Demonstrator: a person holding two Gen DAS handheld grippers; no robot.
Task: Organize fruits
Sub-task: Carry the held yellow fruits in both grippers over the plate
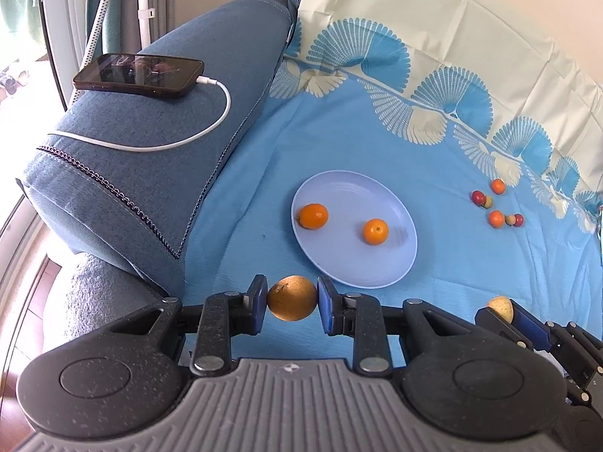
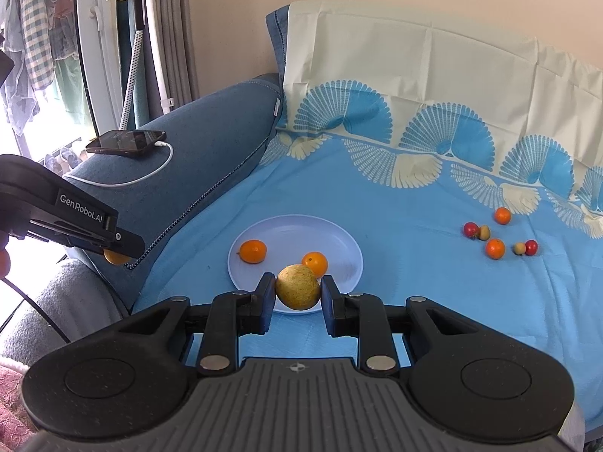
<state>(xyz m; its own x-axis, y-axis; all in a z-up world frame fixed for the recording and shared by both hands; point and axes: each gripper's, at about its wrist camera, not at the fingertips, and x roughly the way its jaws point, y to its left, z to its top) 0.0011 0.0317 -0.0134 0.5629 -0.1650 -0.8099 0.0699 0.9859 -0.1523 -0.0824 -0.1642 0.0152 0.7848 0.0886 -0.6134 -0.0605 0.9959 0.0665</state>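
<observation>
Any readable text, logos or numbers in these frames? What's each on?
"GenRobot.AI": white lettering on the side of the left tool, seen from the right wrist view.
Phone screen on the sofa arm: only glare, nothing legible.
No other text on the plate, cloth or fruit.

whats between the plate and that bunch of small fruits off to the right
Only bare blue cloth lies between the plate and the small fruits; both wrist views show it.
</observation>
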